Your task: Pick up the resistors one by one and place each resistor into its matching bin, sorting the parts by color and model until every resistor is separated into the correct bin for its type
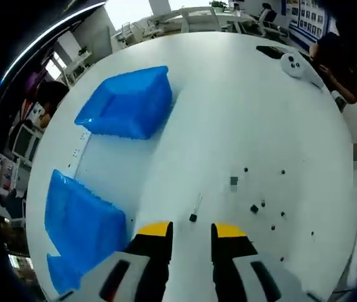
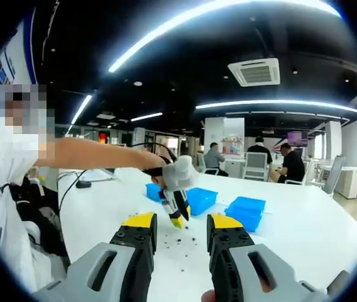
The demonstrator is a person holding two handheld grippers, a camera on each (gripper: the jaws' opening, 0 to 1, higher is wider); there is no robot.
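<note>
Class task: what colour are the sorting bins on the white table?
Blue bins; clearest in the left gripper view.

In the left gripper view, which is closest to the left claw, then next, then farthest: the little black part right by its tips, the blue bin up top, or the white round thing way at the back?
From the left claw:
1. The little black part, just ahead between the tips.
2. The blue bin, farther up the table, to the left.
3. The white round thing, far off at the table's back edge, upper right.

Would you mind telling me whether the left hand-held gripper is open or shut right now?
Open. In the left gripper view, the left hand-held gripper shows a clear gap between its yellow-tipped jaws, with nothing held; a small resistor lies on the table beyond.
</note>
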